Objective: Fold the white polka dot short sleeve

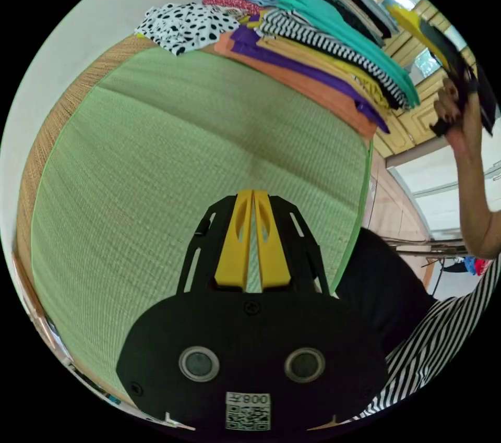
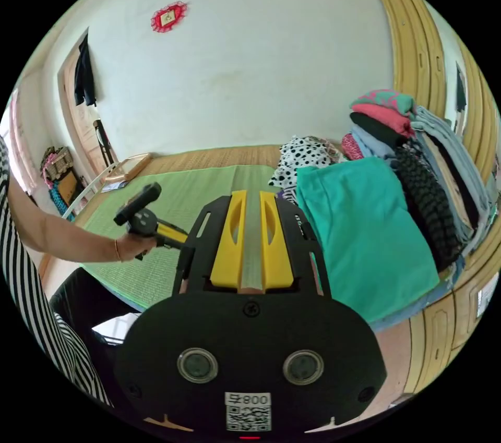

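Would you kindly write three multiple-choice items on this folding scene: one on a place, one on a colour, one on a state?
1. Where does the polka dot shirt lie?
A. On the mat's middle
B. Beside the clothes stack, at the mat's far end
C. In a gripper

2. What colour is the mat?
A. Green
B. Red
C. Blue

3. How do the left gripper's jaws stand?
A. Wide apart
C. Clamped on cloth
B. Near together, holding nothing

Answers: 1 B, it sits crumpled next to the stack; 2 A, woven green surface; 3 B, yellow jaws nearly meet with only mat between.
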The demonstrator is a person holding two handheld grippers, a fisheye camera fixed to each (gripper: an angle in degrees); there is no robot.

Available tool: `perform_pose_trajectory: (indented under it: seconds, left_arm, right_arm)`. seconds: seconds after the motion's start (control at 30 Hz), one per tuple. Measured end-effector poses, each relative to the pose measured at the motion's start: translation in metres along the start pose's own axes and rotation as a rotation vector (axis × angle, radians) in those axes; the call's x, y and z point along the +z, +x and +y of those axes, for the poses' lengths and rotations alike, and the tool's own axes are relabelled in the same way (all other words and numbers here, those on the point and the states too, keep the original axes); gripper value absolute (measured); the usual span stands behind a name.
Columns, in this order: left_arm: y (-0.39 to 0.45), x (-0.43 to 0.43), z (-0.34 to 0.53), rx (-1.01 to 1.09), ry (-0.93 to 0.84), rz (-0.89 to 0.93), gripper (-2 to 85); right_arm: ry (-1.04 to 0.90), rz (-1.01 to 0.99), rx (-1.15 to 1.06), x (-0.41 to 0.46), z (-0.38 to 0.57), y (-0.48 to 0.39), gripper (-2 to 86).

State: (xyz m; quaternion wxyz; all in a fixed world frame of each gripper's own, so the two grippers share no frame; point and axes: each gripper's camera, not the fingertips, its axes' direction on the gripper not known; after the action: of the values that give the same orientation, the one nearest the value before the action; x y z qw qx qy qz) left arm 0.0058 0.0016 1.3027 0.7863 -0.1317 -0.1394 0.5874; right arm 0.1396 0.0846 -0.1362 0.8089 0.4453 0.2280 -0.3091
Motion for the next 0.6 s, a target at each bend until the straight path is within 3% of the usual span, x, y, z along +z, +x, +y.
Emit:
perform_pose_trajectory:
  seconds: [0.27,0.6]
  left_arm:
    - [0.008,-0.045,0.049,-0.036,0.143,-0.021,0.4]
    - [-0.003,-0.106,0.086,-0.131,0.224,0.049,0.4]
  right_arm:
    - [-0.155,0.023,-0.023,0.160,-0.073,-0.023,8.1]
    - [-0.487,0.288,0.085,0.377,-0.149,0.016,7.8]
